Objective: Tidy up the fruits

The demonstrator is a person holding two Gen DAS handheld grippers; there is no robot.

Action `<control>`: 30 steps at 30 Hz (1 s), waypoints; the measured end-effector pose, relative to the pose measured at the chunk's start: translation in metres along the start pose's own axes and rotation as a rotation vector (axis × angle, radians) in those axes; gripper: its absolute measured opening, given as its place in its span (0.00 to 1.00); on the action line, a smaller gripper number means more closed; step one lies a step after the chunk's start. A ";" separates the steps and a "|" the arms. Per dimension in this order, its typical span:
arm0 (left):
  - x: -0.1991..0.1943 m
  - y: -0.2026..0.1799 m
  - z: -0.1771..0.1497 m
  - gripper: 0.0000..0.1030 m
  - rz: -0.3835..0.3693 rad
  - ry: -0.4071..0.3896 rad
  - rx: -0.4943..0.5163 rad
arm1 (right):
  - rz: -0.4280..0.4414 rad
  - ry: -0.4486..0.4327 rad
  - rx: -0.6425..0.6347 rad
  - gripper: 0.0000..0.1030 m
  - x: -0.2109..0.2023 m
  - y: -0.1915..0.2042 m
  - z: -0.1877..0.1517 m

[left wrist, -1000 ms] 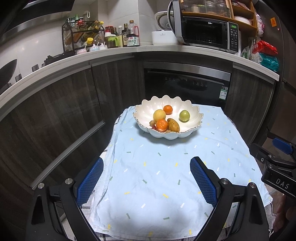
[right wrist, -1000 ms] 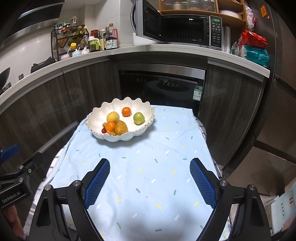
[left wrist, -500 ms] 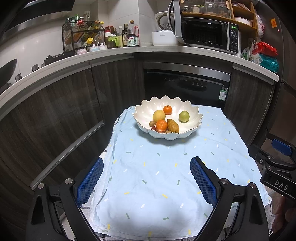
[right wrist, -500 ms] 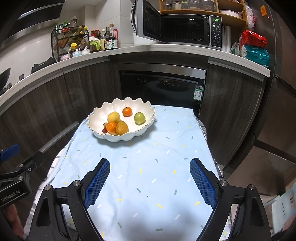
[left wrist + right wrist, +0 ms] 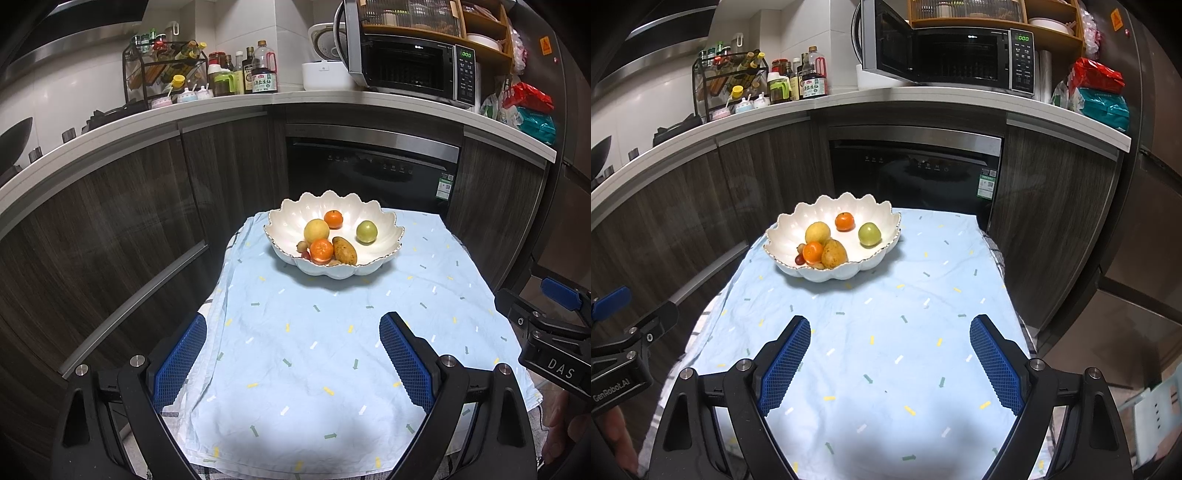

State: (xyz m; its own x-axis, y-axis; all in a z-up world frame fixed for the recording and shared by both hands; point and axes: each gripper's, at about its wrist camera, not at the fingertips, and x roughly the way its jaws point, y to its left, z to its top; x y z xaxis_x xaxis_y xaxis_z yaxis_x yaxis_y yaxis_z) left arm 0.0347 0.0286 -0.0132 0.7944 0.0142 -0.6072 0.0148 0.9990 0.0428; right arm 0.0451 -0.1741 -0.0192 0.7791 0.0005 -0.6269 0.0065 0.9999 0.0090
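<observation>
A white scalloped bowl stands at the far end of a table with a light blue cloth. It holds a yellow fruit, two oranges, a green apple, a brown pear-like fruit and small reddish fruits. My left gripper is open and empty above the cloth's near end. My right gripper is open and empty, also well short of the bowl.
Dark cabinets and a dishwasher stand behind the table. The counter carries a spice rack, bottles and a microwave with its door open. A fridge stands at the right. Each gripper shows at the other view's edge.
Both grippers have drifted very slightly; the bowl and fruits have not moved. Both stay open.
</observation>
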 end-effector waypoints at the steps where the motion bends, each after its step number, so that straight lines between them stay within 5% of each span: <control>1: 0.000 0.001 0.000 0.93 0.000 0.001 -0.002 | -0.001 0.000 -0.001 0.86 0.000 0.000 0.000; 30: 0.000 -0.003 0.002 0.98 0.003 -0.006 -0.011 | 0.004 0.004 0.002 0.86 0.000 0.004 -0.001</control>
State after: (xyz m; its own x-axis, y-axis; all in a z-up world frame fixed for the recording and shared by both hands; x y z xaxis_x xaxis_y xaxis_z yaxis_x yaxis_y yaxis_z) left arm 0.0361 0.0259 -0.0114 0.7981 0.0170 -0.6023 0.0056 0.9993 0.0357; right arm 0.0449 -0.1698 -0.0200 0.7769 0.0048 -0.6296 0.0047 0.9999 0.0135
